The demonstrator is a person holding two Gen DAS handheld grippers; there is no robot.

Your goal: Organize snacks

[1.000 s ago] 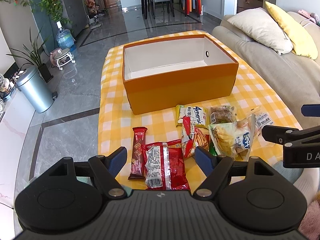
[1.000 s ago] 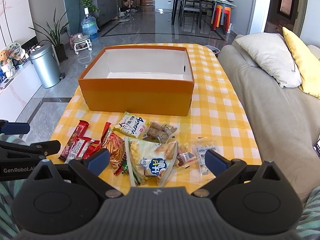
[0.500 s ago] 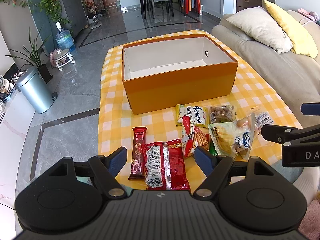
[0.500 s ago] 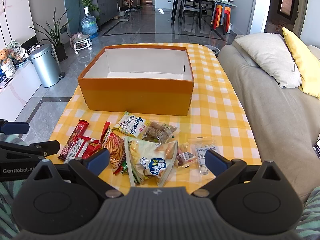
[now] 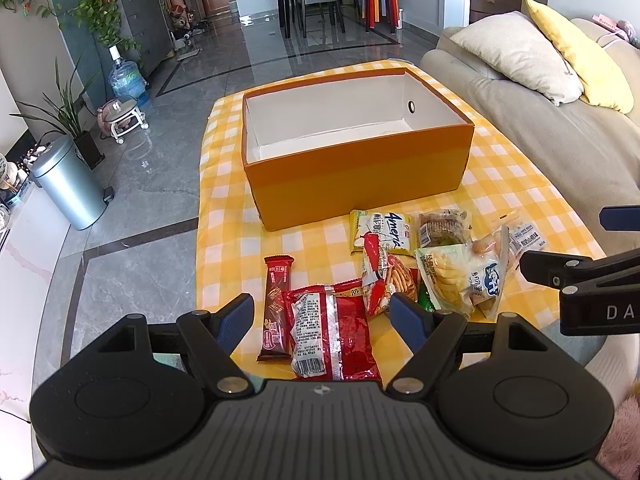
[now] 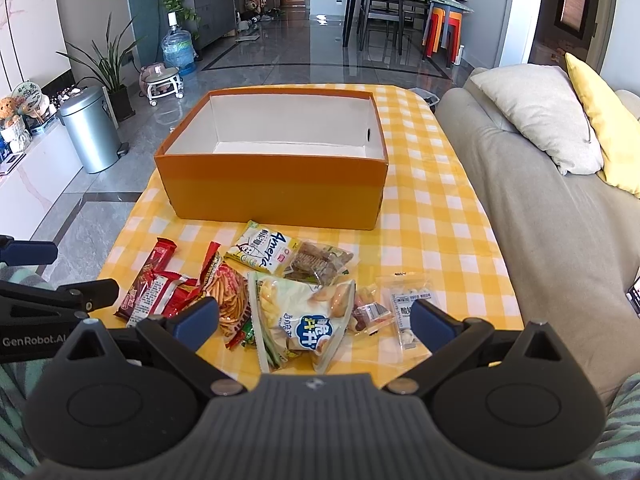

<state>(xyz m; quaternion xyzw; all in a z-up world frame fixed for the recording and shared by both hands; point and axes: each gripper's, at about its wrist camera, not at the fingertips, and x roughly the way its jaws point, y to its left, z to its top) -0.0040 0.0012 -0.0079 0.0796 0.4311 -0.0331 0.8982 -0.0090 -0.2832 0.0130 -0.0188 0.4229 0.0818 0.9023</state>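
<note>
An empty orange box (image 5: 352,168) (image 6: 272,196) with a white inside stands on the yellow checked table. Several snack packs lie in front of it: a brown bar (image 5: 276,300), a red packet (image 5: 332,332), a chilli stick pack (image 5: 384,276), a pale green "Americ" pack (image 5: 380,232) (image 6: 264,252), a brown cake pack (image 5: 442,228), a large pale chip bag (image 5: 460,280) (image 6: 304,320) and small clear packs (image 6: 408,304). My left gripper (image 5: 324,320) is open above the red packet. My right gripper (image 6: 316,320) is open above the chip bag.
A grey sofa (image 6: 540,208) with a beige cushion (image 6: 540,112) and a yellow cushion lines the right side of the table. A metal bin (image 5: 68,184), plants and a water bottle stand on the floor to the left. Dining chairs are far behind.
</note>
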